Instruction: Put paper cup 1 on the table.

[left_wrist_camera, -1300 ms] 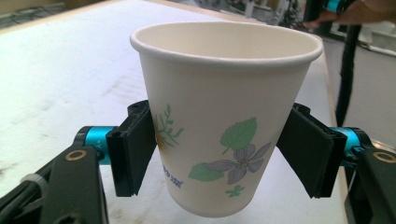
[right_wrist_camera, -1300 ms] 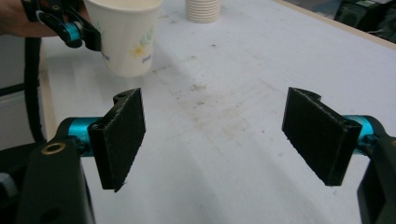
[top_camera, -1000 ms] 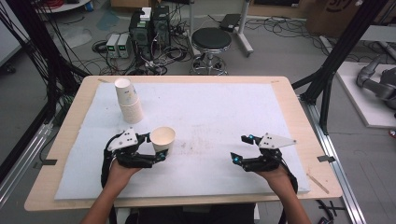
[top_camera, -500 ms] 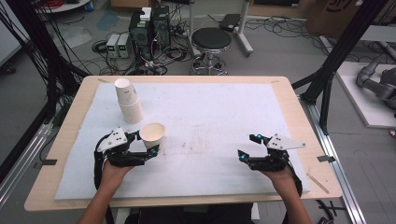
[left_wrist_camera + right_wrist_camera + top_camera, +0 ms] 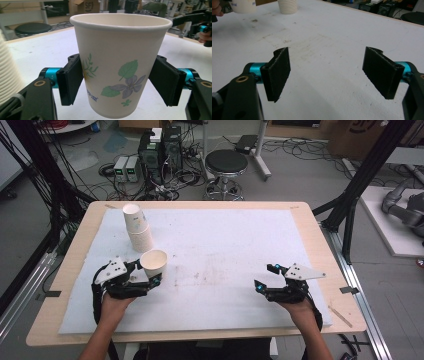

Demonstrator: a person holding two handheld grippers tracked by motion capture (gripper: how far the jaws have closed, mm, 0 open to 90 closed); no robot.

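Note:
A paper cup (image 5: pixel 153 262) with a leaf and flower print (image 5: pixel 120 65) stands upright between the pads of my left gripper (image 5: pixel 148 273), which is shut on its sides (image 5: pixel 118 80). It is at the left of the white mat, just in front of a stack of paper cups (image 5: pixel 137 227). Whether its base touches the mat I cannot tell. My right gripper (image 5: pixel 264 275) hovers low over the mat at the right, open (image 5: pixel 327 72). Its jaws have just been closing a little with nothing between them.
The white mat (image 5: pixel 225 235) covers most of the wooden table (image 5: pixel 320 245). The ribbed cup stack (image 5: pixel 6 67) rises close beside the held cup. Beyond the table's far edge are a black stool (image 5: pixel 226 162), electronics and cables on the floor.
My left gripper has carried the cup leftward, nearer the stack. The right hand has stayed about where it was.

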